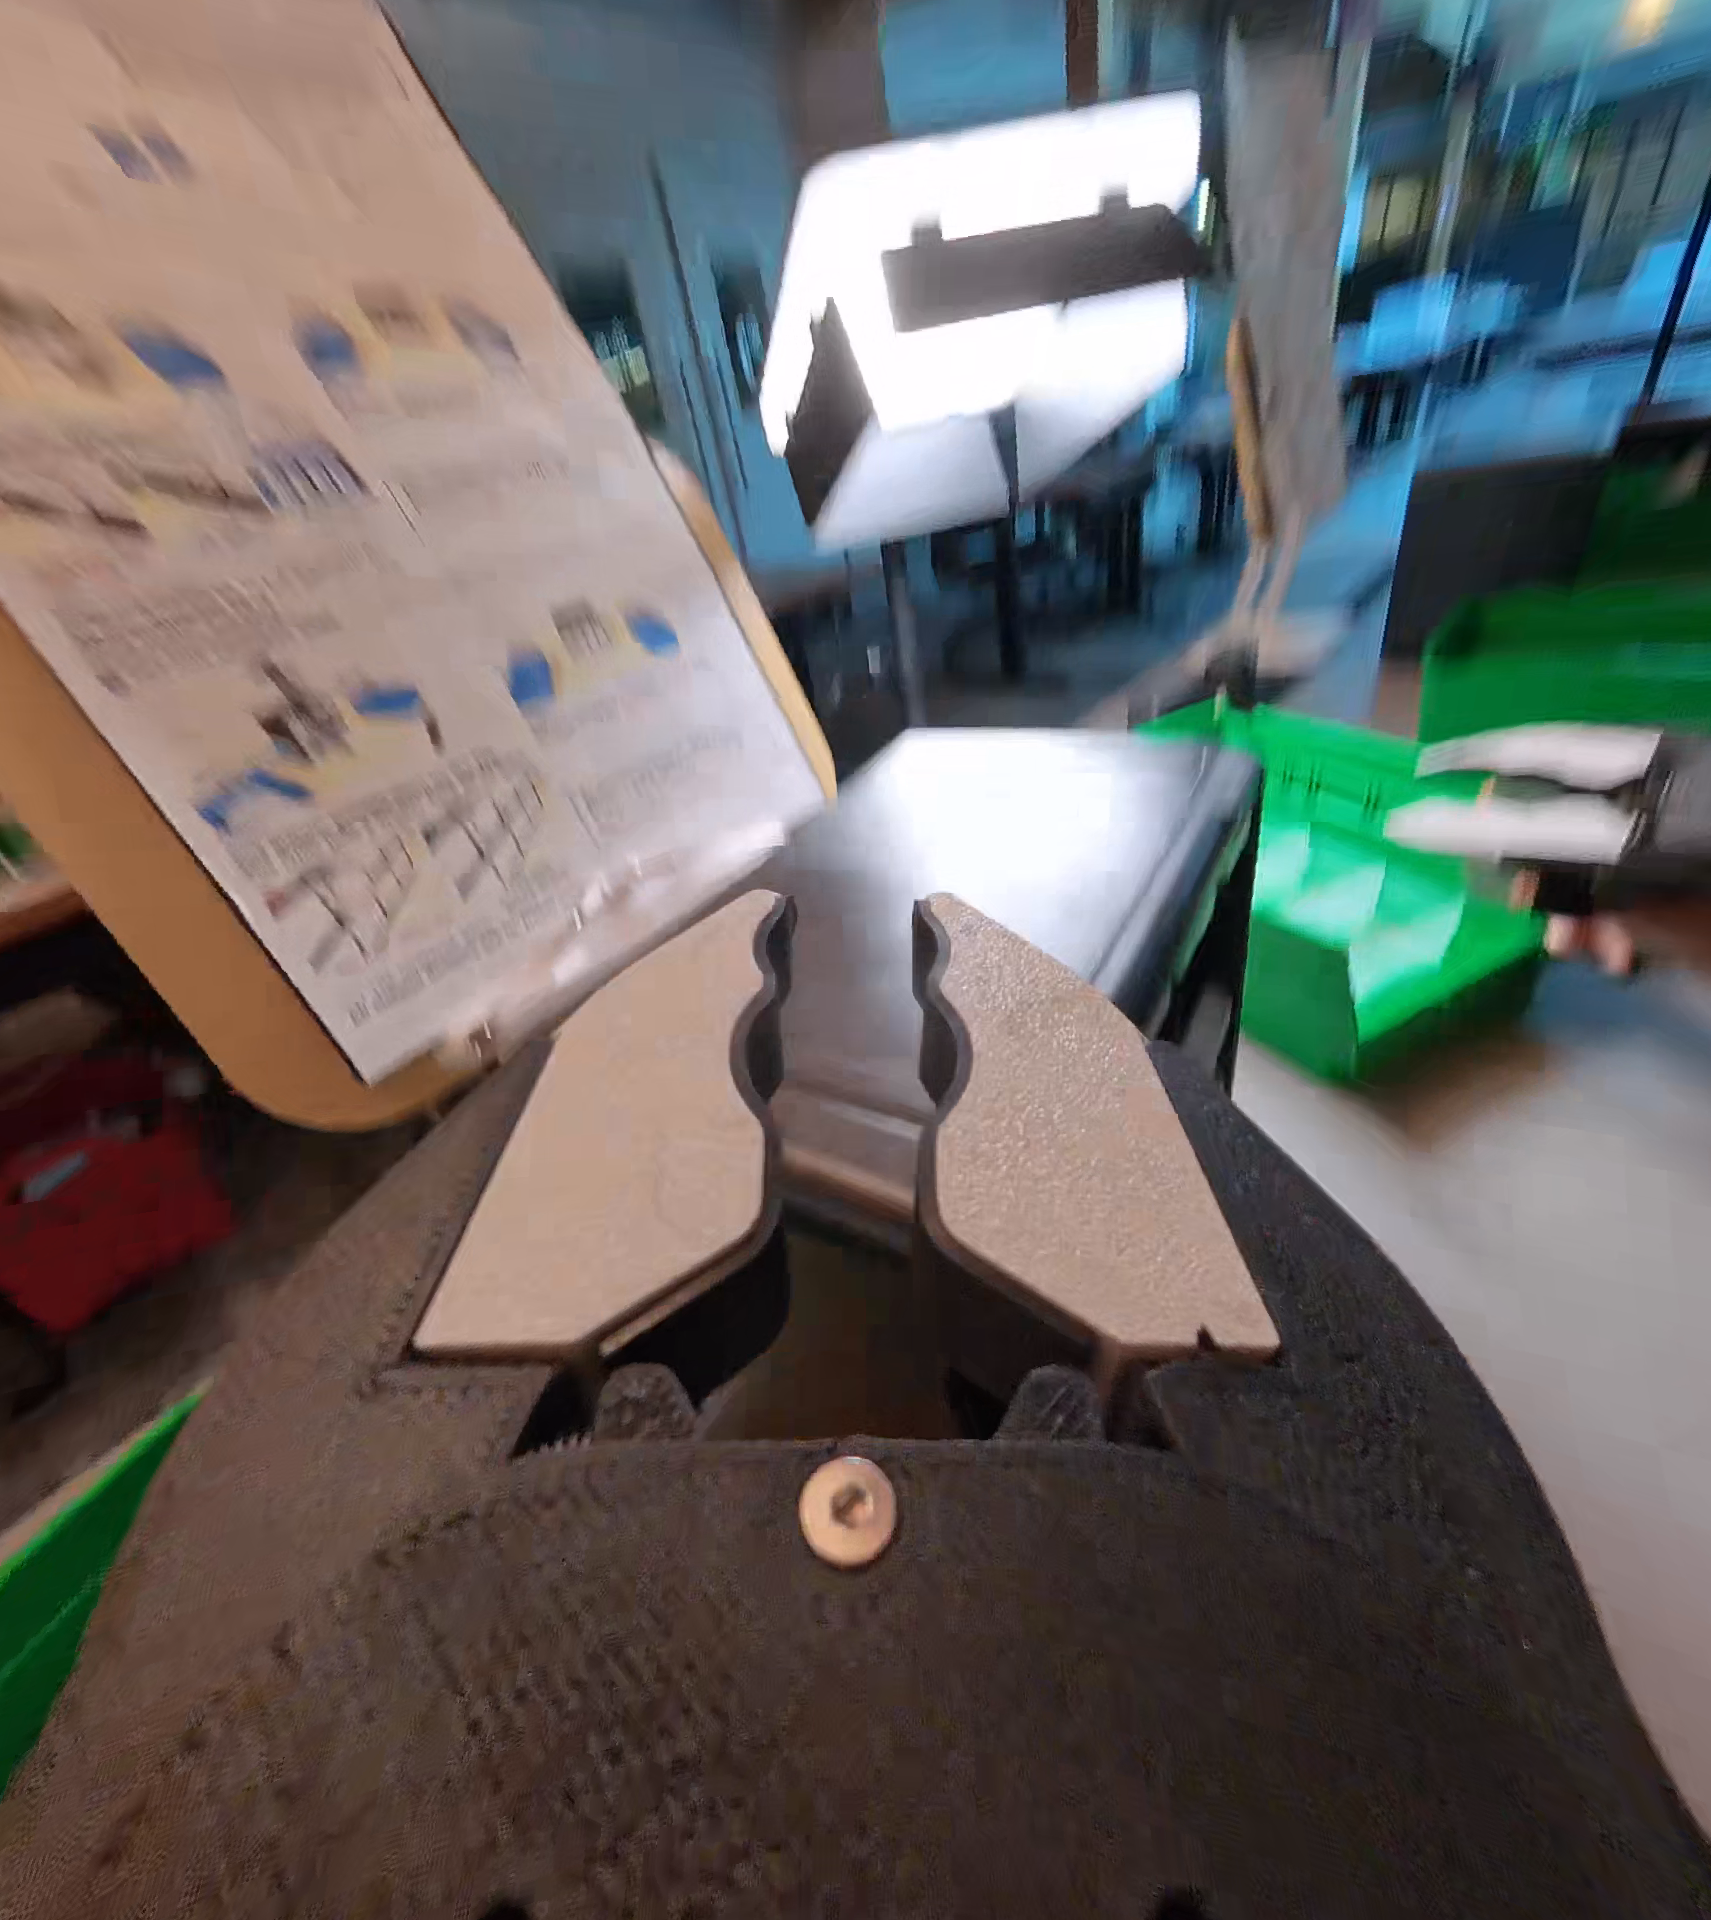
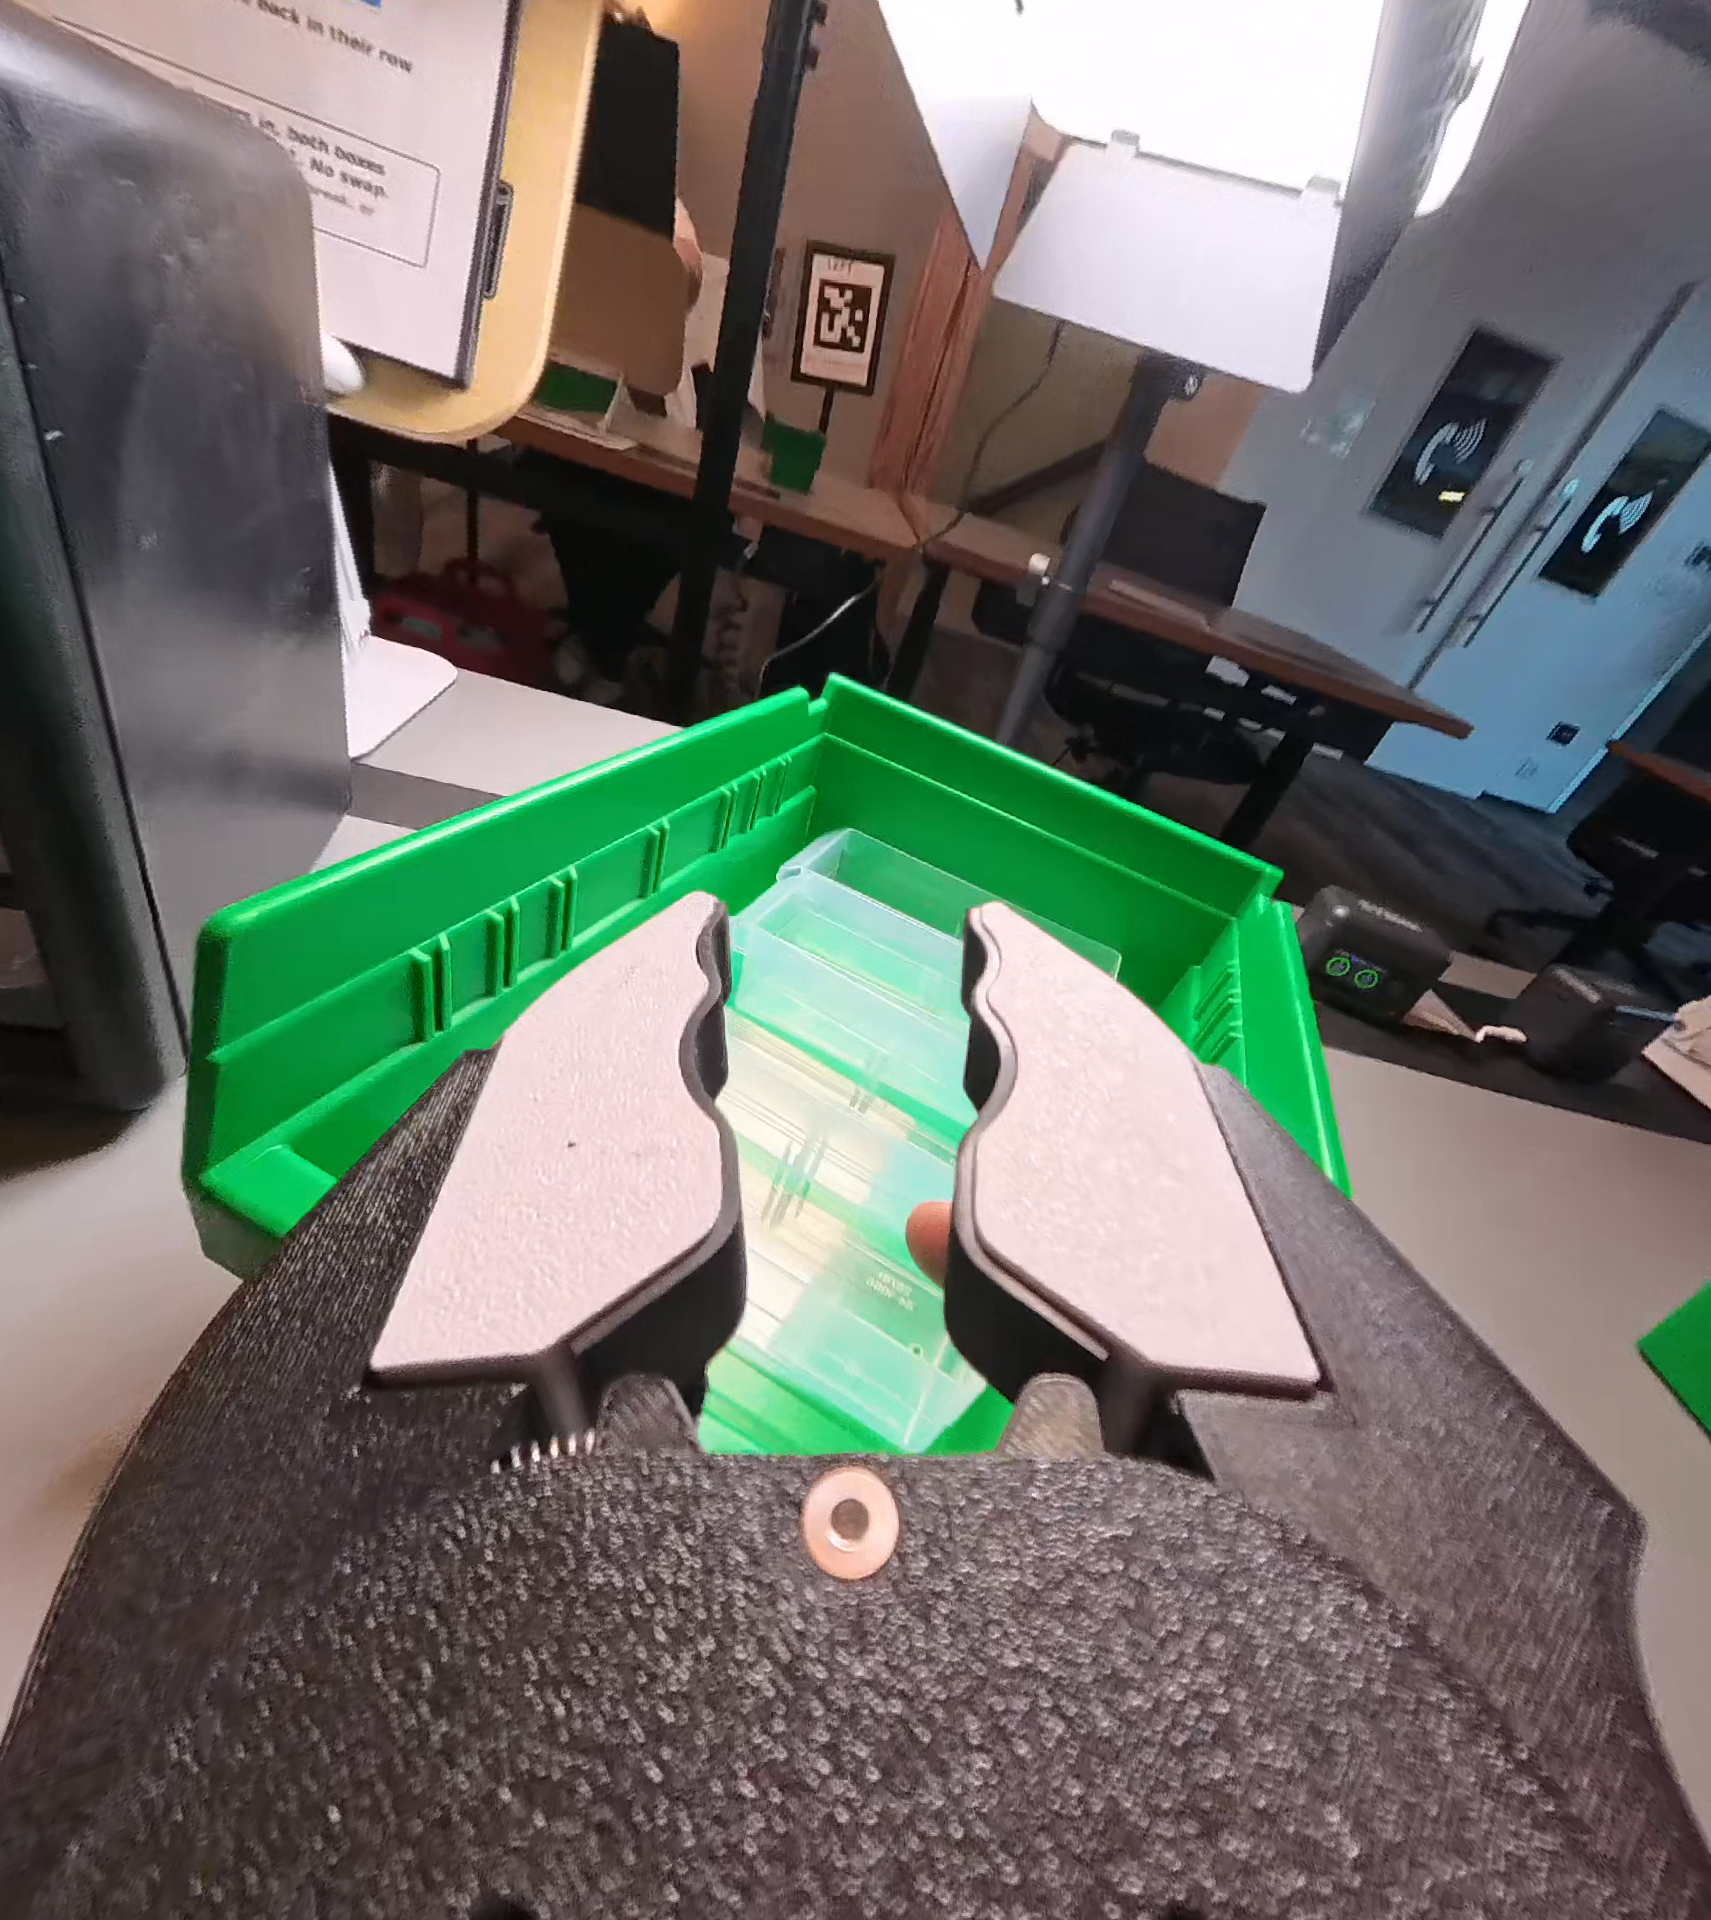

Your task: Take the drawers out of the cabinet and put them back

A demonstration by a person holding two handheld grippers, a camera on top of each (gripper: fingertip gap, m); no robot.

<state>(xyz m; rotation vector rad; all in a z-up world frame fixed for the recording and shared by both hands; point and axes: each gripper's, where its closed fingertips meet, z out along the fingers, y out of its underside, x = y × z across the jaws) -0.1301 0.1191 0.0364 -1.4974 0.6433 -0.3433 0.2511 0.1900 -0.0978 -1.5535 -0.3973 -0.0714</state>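
The right gripper [image 2: 846, 940], jaws parted and empty, hovers over a green bin [image 2: 518, 935] holding clear plastic drawers [image 2: 851, 1049] at frame centre; the dark cabinet [image 2: 134, 520] stands at left. In the blurred left wrist view, the left gripper [image 1: 851, 925], narrowly parted, points at the cabinet's top.

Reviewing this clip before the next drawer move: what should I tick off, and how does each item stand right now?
1. Right gripper open: ok, jaws apart, nothing clamped.
2. Right gripper lined up over the clear drawers in the green bin: ok.
3. Left gripper empty: ok, fingers apart with only a narrow gap.
4. Cabinet within reach: ok, directly left of the bin.
5. Free slot in the cabinet: cannot tell.
6. Left view sharp: not ok, blurred.
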